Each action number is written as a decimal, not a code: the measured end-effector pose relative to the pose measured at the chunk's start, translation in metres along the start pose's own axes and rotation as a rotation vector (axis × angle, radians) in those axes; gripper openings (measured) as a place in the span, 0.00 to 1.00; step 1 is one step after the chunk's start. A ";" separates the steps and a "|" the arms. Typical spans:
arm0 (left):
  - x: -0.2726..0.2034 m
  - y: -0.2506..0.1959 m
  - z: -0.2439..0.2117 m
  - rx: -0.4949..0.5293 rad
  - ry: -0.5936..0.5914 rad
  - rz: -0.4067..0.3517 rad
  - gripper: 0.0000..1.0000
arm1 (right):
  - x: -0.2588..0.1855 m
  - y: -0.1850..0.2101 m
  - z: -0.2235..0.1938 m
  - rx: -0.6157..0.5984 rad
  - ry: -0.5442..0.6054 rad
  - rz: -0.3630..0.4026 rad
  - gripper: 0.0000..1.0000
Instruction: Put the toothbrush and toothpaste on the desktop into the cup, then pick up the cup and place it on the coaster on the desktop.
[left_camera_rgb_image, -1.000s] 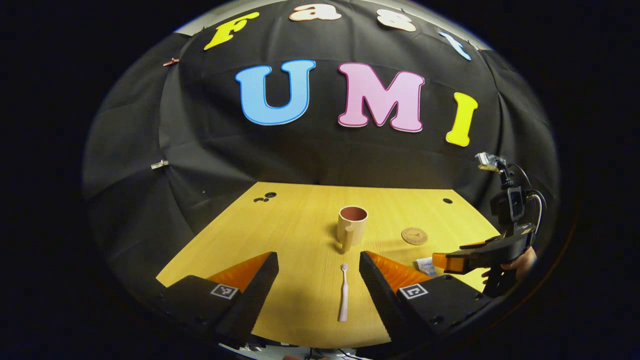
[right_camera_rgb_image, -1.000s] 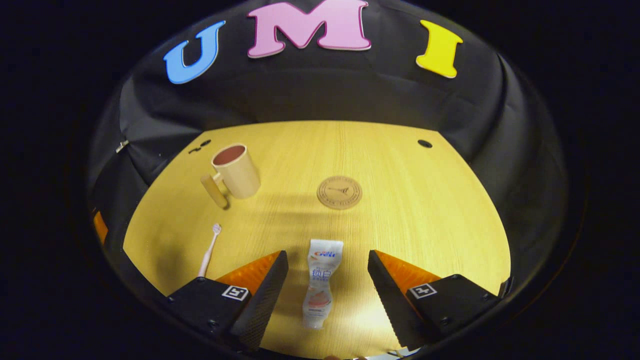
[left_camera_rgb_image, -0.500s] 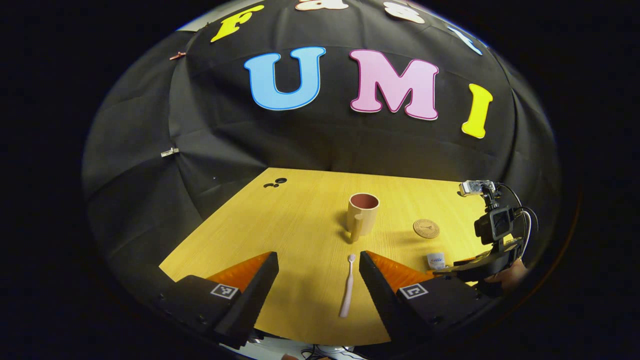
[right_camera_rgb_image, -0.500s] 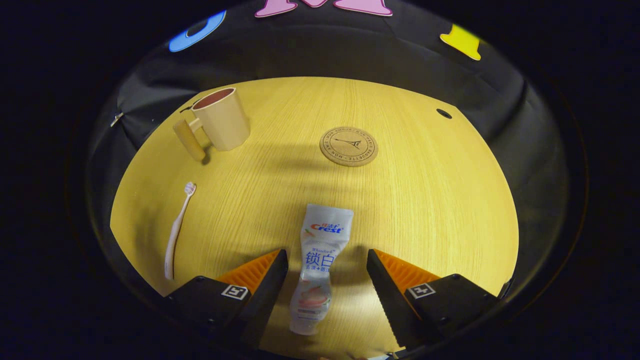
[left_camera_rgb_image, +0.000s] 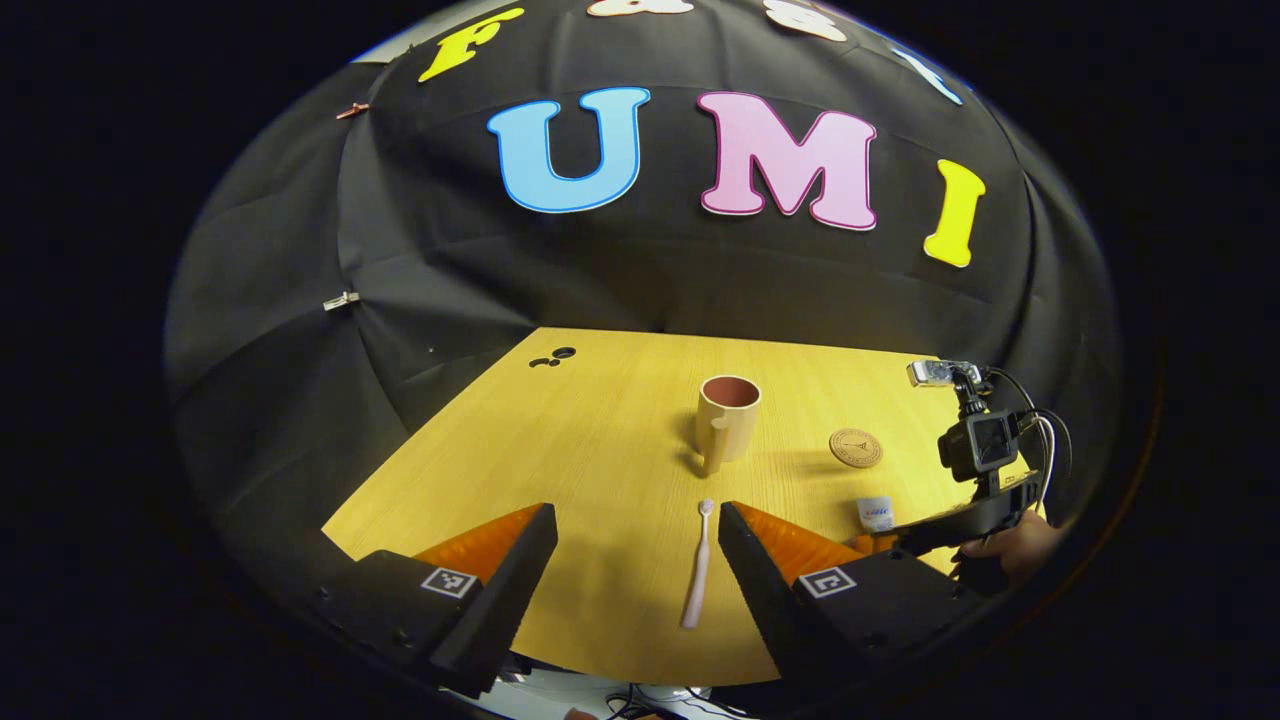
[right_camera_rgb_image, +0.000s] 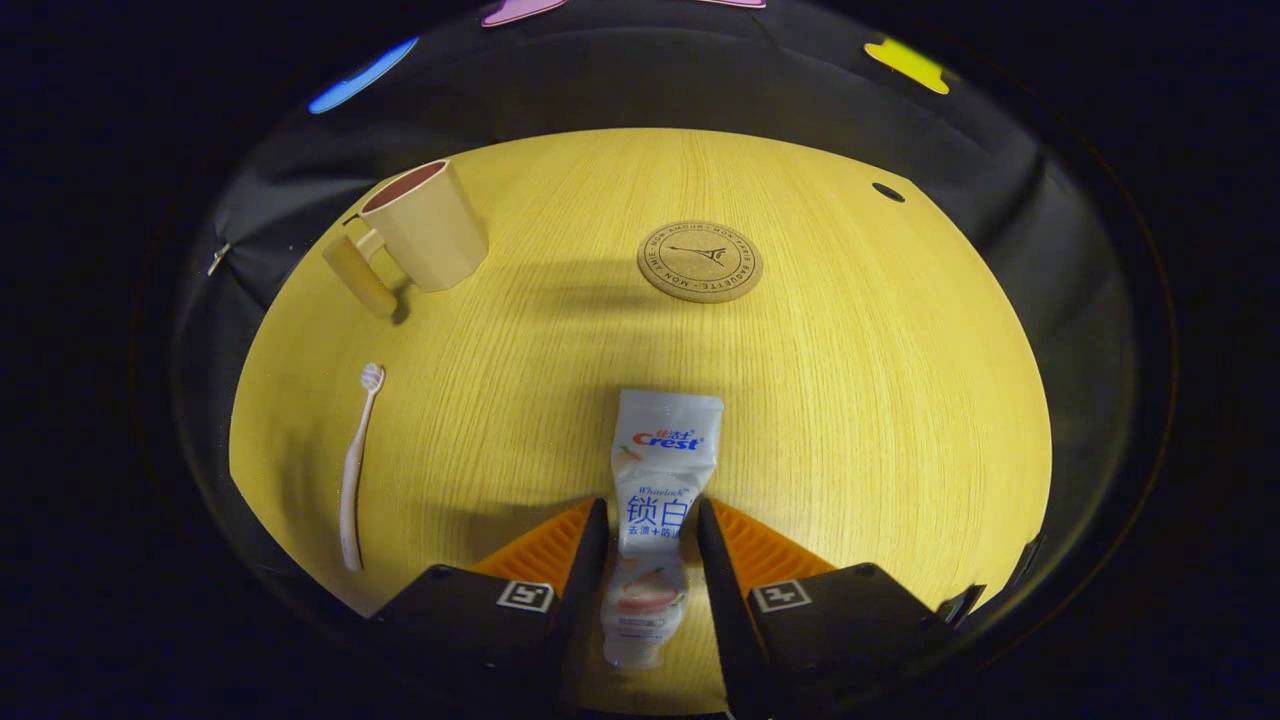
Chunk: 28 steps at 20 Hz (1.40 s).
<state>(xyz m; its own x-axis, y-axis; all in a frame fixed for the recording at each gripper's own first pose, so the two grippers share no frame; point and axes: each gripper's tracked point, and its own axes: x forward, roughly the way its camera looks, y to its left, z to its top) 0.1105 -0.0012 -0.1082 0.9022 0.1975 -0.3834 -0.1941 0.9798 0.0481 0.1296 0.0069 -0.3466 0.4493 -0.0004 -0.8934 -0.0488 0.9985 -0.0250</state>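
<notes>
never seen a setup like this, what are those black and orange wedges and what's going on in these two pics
The wedges are the fingers of hand-held tongs; a person holds one in each hand. A camera rides on each, looking out along its fingers.

In the left gripper view, the left tongs stand open above the table, with a toothbrush lying between the fingers, untouched. Farther right you see the right tongs and the hand holding them.

In the right gripper view, the right tongs have both fingers against a toothpaste tube that lies flat. It looks gripped but not lifted.

Also on the table: an upright cup with a handle, seemingly empty, and a round coaster to its right.
</notes>
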 end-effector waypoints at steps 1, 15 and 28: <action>0.000 0.000 0.000 0.001 0.000 0.000 1.00 | 0.000 -0.001 0.001 0.006 0.004 -0.002 0.52; 0.065 -0.015 -0.064 0.037 0.244 -0.052 1.00 | -0.047 -0.038 0.029 0.013 -0.109 0.070 0.28; 0.118 -0.042 -0.137 0.073 0.572 -0.122 0.95 | -0.104 -0.065 0.037 0.069 -0.231 0.132 0.27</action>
<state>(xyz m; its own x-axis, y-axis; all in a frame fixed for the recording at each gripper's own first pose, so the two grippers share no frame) 0.1726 -0.0238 -0.2816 0.5614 0.0553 -0.8257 -0.0569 0.9980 0.0281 0.1188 -0.0556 -0.2353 0.6352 0.1349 -0.7605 -0.0632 0.9904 0.1229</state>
